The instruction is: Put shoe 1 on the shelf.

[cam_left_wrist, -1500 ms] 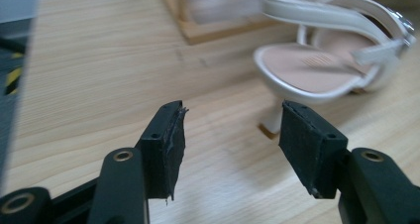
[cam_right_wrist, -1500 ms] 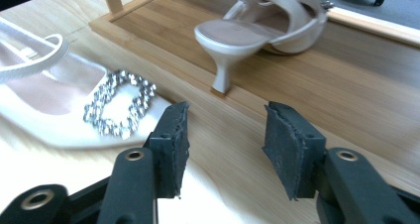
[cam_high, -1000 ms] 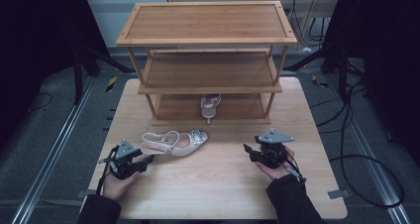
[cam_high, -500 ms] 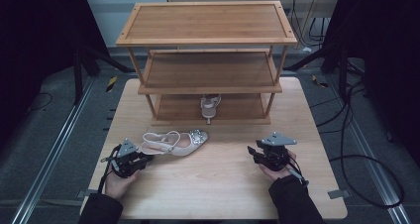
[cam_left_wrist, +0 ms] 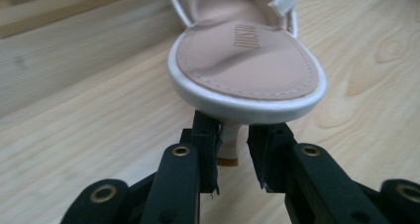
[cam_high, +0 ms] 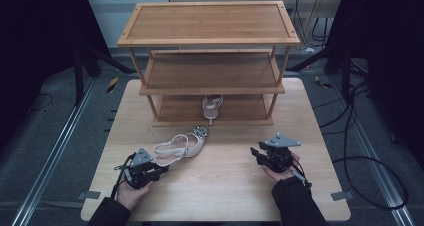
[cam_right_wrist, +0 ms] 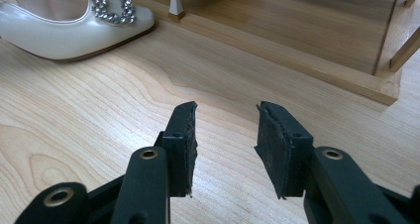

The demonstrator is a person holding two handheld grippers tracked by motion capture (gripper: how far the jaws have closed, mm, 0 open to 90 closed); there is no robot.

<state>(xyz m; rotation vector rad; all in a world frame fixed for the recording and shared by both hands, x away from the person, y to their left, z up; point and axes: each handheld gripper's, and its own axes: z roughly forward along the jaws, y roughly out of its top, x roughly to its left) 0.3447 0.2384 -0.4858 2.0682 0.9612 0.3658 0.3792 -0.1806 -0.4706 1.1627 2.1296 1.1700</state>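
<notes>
The left claw [cam_left_wrist: 233,159] was clamped on the slim heel of the white slingback shoe [cam_high: 180,145] at seven o'clock on the pale wooden table [cam_high: 225,186], presumably to carry it to the bamboo three-tier shoe rack [cam_high: 210,76] beside its mate [cam_high: 212,106], while the right claw [cam_right_wrist: 225,144] idled apart at five o'clock, holding nothing.

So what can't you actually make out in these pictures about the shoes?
- Shoe on the table: left gripper view, toe cut off by the top edge.
- Heel: mostly hidden under the sole, between the left tool pads.
- Second shoe: high view, partly hidden by the rack shelf above.
</notes>
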